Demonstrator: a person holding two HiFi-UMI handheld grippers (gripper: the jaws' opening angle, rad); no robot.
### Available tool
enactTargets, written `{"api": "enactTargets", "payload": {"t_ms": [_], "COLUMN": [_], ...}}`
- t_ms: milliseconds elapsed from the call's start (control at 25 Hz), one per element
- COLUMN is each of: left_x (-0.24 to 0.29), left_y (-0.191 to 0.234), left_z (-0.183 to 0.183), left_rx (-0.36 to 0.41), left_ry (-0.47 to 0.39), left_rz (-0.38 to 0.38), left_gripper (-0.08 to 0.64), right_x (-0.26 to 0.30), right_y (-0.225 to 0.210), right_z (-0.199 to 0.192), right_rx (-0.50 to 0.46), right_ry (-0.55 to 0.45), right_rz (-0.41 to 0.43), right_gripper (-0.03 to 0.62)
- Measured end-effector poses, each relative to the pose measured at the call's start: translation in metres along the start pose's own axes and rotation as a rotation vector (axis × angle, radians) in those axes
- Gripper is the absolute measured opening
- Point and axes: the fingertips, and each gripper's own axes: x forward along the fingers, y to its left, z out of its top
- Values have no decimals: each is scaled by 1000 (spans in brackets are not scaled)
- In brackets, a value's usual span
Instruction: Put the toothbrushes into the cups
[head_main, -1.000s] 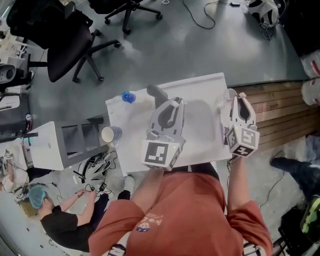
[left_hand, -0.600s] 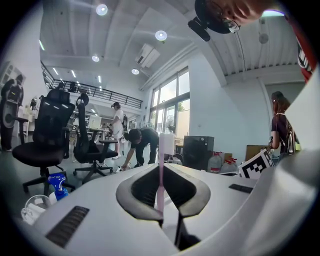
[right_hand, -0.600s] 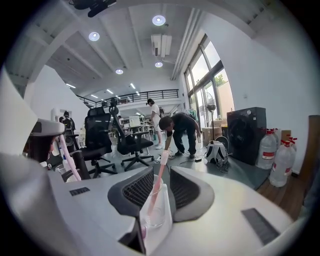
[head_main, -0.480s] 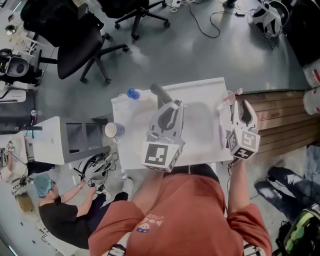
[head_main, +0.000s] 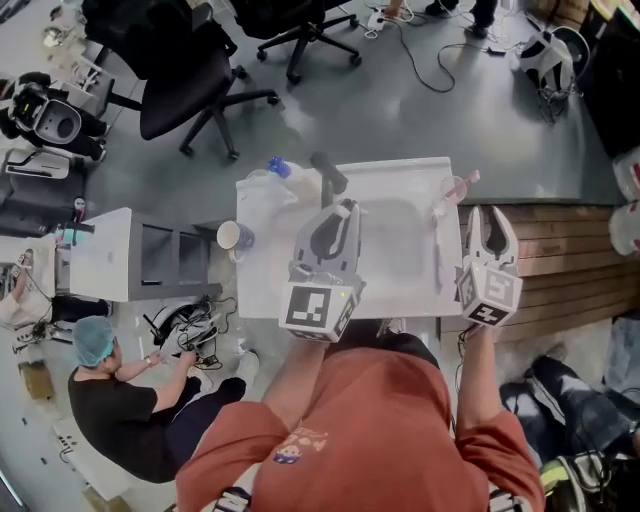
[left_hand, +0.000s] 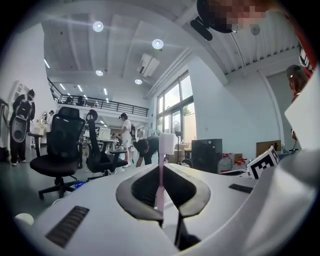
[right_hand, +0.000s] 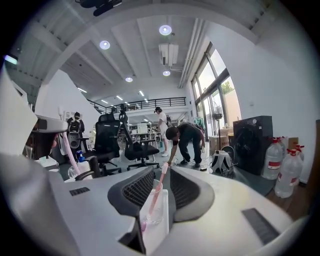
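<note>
My left gripper (left_hand: 161, 172) is shut on a pink toothbrush (left_hand: 160, 185). It stands upright between the pads, with its white head (left_hand: 167, 143) above the jaws. In the head view this gripper (head_main: 343, 208) hovers over the middle of the white table (head_main: 395, 250). My right gripper (right_hand: 161, 172) is open with nothing between its pads; in the head view it (head_main: 488, 215) hangs by the table's right edge. Ahead of it stands a clear cup (right_hand: 152, 210) holding another pink toothbrush (right_hand: 156, 192), at the table's far right corner (head_main: 452, 192). A dark upright cup (head_main: 328, 172) stands at the far edge.
A blue-capped bottle (head_main: 278, 168) and clear plastic (head_main: 262, 195) sit at the table's far left corner. A paper cup (head_main: 232, 237) is left of the table, beside a grey cabinet (head_main: 150, 265). Office chairs (head_main: 190, 90) stand beyond; wooden boards (head_main: 560, 250) lie right. A person (head_main: 110, 400) crouches lower left.
My right gripper's jaws have spread wide and drawn back from the clear cup, which stays on the table with its toothbrush. My left gripper lifted and pulled back, still holding its toothbrush.
</note>
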Motion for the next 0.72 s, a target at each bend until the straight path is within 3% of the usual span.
{"api": "enactTargets", "payload": {"t_ms": [360,720], "left_x": [-49,-74], "left_y": [-22,-4], "left_z": [11,21], "left_rx": [16,40], "left_ry": [-5,-15], "left_rz": [87,152], "left_gripper": [37,37], "right_x": [-44,-59], "right_y": [3,37], "right_z": [30,69], "right_rx": [-6,4], "right_ry": [-74,-162], "right_rz": [75,155], "right_gripper": [115,115]}}
